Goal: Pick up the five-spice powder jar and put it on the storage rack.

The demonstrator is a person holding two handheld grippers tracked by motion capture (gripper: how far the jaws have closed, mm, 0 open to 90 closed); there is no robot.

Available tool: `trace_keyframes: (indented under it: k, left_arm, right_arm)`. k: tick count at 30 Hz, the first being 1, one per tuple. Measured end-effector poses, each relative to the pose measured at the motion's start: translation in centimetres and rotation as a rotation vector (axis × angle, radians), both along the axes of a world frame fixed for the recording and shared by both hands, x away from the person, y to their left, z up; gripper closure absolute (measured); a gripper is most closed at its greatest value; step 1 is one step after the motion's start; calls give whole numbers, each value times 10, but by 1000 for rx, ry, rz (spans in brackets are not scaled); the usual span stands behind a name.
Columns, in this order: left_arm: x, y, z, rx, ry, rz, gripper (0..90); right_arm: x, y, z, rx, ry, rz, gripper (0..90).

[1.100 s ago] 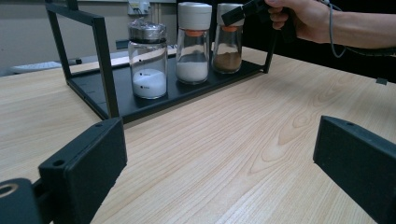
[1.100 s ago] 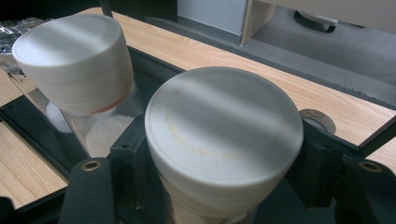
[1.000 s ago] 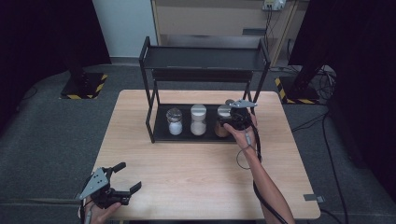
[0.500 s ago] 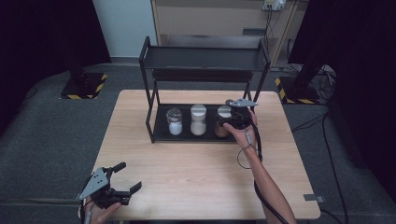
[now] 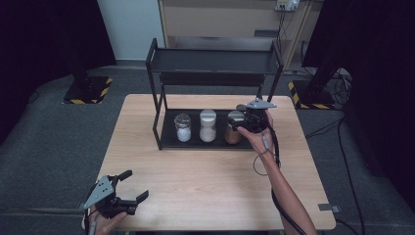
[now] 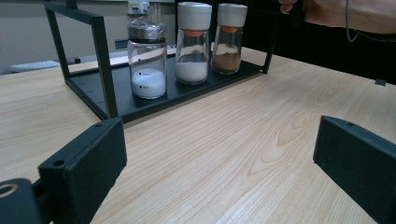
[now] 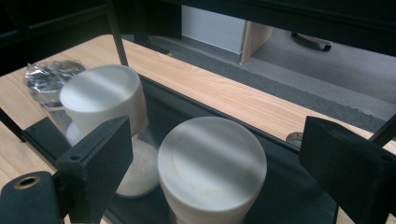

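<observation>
Now the right gripper (image 7: 212,154), jaws just opened wide, straddles the brown-spice jar (image 7: 212,168); beside its left jaw, a white-capped jar (image 7: 105,100) of probably salt.

We see a lab or recording studio, a lone wooden table (image 5: 210,181) on grey carpet (image 5: 54,142), black curtains (image 5: 44,39) at both sides, stands on yellow-and-black striped bases (image 5: 87,90), loose cables (image 5: 342,81) on the floor, a wall socket (image 5: 287,5) above.

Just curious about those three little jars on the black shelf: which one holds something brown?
The jar at the right end, beside the right tongs. It holds brown powder; the other two jars hold white.
</observation>
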State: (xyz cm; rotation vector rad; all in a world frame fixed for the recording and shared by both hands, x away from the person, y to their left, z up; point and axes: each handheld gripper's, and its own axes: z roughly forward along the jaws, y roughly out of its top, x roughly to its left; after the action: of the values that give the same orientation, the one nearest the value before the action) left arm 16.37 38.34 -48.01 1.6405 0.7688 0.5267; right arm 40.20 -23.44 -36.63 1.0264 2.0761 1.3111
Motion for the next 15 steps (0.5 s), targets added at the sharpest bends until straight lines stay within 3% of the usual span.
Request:
trace_keyframes:
  k: [15]
  left_arm:
    - [0, 0, 0, -4, 5, 6, 17]
  right_arm:
    - [-26, -3, 22, 37, -84, 90, 92]
